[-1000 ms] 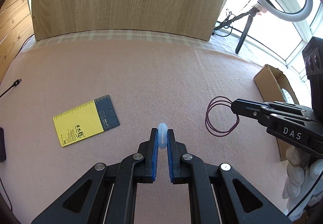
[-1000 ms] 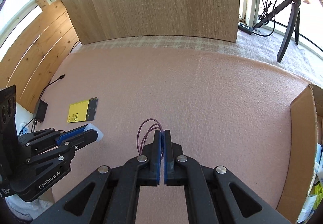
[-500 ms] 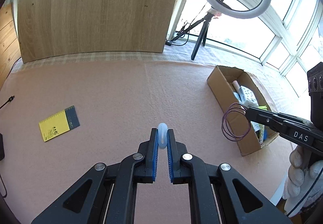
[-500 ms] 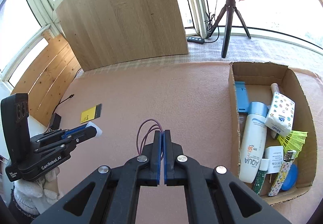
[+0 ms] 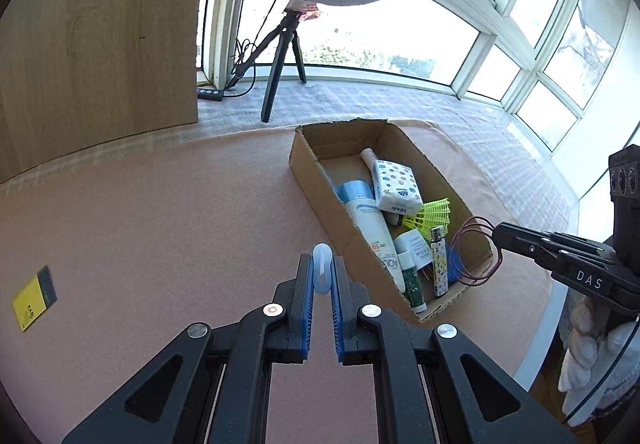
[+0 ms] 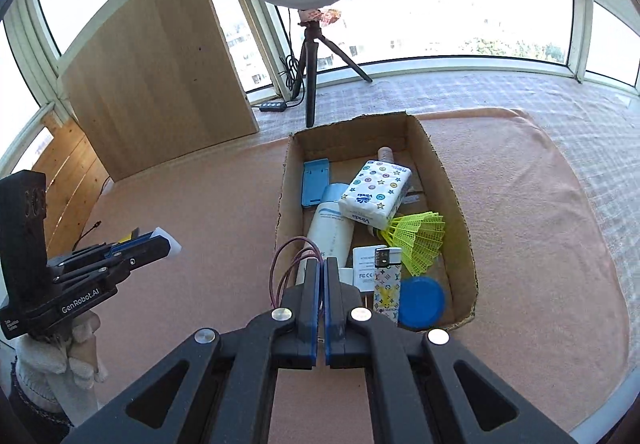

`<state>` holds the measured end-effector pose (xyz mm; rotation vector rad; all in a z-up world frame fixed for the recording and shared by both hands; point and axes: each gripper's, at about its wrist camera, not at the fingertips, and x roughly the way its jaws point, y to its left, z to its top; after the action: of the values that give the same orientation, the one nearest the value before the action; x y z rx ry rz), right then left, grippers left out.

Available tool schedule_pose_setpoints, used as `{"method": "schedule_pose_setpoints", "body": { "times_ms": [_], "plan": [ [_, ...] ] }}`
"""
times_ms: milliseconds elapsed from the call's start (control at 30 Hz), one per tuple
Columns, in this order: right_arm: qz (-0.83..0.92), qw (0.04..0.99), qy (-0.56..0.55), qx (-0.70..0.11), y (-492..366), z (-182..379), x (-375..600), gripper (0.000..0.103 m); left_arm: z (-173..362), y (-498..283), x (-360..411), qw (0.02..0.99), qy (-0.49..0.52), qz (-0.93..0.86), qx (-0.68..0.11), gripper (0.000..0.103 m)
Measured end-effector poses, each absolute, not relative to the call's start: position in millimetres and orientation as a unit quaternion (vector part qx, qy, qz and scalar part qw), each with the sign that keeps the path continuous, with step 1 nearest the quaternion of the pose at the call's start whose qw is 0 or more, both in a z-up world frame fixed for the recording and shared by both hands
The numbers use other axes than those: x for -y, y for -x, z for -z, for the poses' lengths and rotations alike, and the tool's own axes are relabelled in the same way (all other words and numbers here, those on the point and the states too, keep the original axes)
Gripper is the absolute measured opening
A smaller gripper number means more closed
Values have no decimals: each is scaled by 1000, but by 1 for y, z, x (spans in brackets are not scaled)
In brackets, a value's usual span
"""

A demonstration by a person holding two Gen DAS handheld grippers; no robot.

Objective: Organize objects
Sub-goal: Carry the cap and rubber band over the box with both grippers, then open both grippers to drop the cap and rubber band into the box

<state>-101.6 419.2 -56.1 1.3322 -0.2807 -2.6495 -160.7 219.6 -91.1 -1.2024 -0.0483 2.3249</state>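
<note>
My left gripper (image 5: 321,270) is shut on a small pale translucent bottle (image 5: 321,264), held above the pink cloth just left of the cardboard box (image 5: 308,164). My right gripper (image 6: 321,266) is shut on a loop of dark red cord (image 6: 289,260), held above the box's near left wall (image 6: 282,204). In the left wrist view the cord (image 5: 476,256) hangs over the box's near right corner. The box holds a sunscreen tube (image 6: 330,232), a tissue pack (image 6: 376,194), a yellow shuttlecock (image 6: 418,238), a lighter (image 6: 386,284) and a blue lid (image 6: 422,302).
A yellow and grey notebook (image 5: 34,298) lies on the pink cloth (image 5: 180,224) at far left. A wooden board (image 6: 160,76) stands at the back. A ring light on a tripod (image 6: 308,44) stands behind the box. The table edge curves at right.
Both grippers have swung right and come closer to the box, each still holding its object. The box now sits straight ahead and the notebook has slid to the far left.
</note>
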Motion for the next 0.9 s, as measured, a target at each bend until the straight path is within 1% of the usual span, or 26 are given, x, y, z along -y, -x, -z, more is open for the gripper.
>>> {"method": "schedule_pose_setpoints", "body": {
  "times_ms": [267,567,633,667,700,733,767,800,833,900],
  "plan": [
    [886,57,-449,101,108,65,-461,2,96,195,-281,275,443,-853,-3,8],
    [884,62,-455,90,121,71,-472,2,103,228,-322,272,450,-851,-15,9],
    [884,63,-455,90,123,72,-473,2,103,231,-326,270,450,-851,-18,17],
    [884,65,-453,93,123,72,-473,3,103,232,-329,269,448,-852,-19,26],
    [885,65,-451,95,123,71,-474,10,103,232,-330,265,447,-854,-23,48],
    [885,66,-451,96,123,71,-475,19,102,232,-331,263,444,-856,-24,62],
    [886,68,-449,96,123,70,-475,45,100,232,-330,262,438,-860,-23,82],
    [889,67,-443,96,121,69,-475,66,97,231,-330,260,429,-865,-23,85],
    [894,64,-434,95,118,66,-476,69,95,230,-329,259,426,-866,-26,85],
    [899,61,-424,89,115,62,-476,69,94,231,-329,259,427,-866,-28,85]
  ]
}}
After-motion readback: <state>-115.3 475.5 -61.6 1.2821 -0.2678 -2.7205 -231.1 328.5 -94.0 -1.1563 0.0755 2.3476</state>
